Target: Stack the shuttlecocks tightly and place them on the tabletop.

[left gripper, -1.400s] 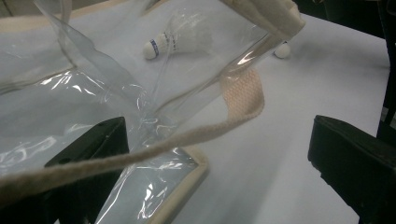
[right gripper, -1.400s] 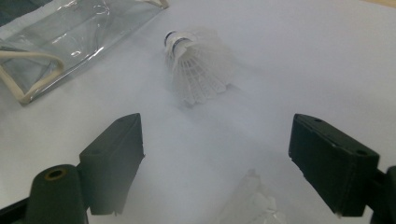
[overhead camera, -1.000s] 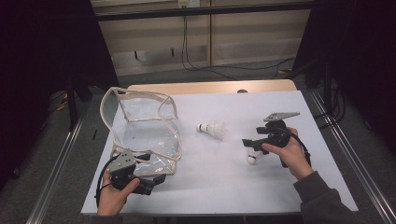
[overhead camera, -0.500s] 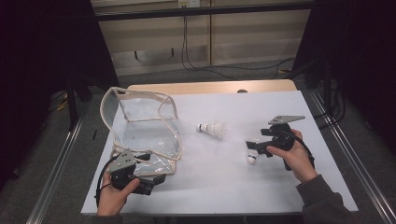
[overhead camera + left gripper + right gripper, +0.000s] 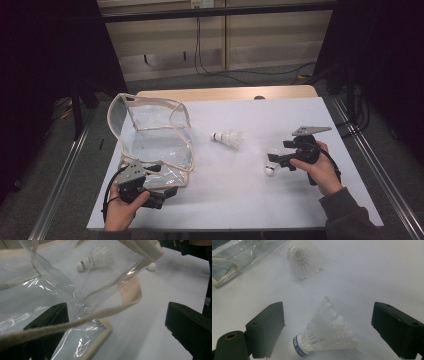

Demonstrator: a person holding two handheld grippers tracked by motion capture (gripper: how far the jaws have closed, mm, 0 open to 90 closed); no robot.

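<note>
A clear plastic bag (image 5: pixel 150 135) with beige trim lies at the table's left. My left gripper (image 5: pixel 167 196) is open at the bag's near corner. In the left gripper view (image 5: pixel 117 315) the bag's corner (image 5: pixel 82 337) and beige strap (image 5: pixel 130 291) lie between the spread jaws. One white shuttlecock (image 5: pixel 227 137) lies mid-table, also seen through the plastic (image 5: pixel 96 260). A second shuttlecock (image 5: pixel 271 165) lies on its side right of centre. My right gripper (image 5: pixel 275 156) is open, and that shuttlecock (image 5: pixel 324 333) lies between its jaws (image 5: pixel 329 315), untouched, with its cork towards the left jaw.
The white table top (image 5: pixel 240 200) ends close to both hands along the near edge. Metal rails run along both sides of the table (image 5: pixel 365 150). In the right gripper view the mid-table shuttlecock (image 5: pixel 304 258) and the bag's edge (image 5: pixel 234 255) lie farther off.
My right gripper has drifted slightly to the right and nearer the person, still open around the second shuttlecock. The left gripper and the bag have not moved.
</note>
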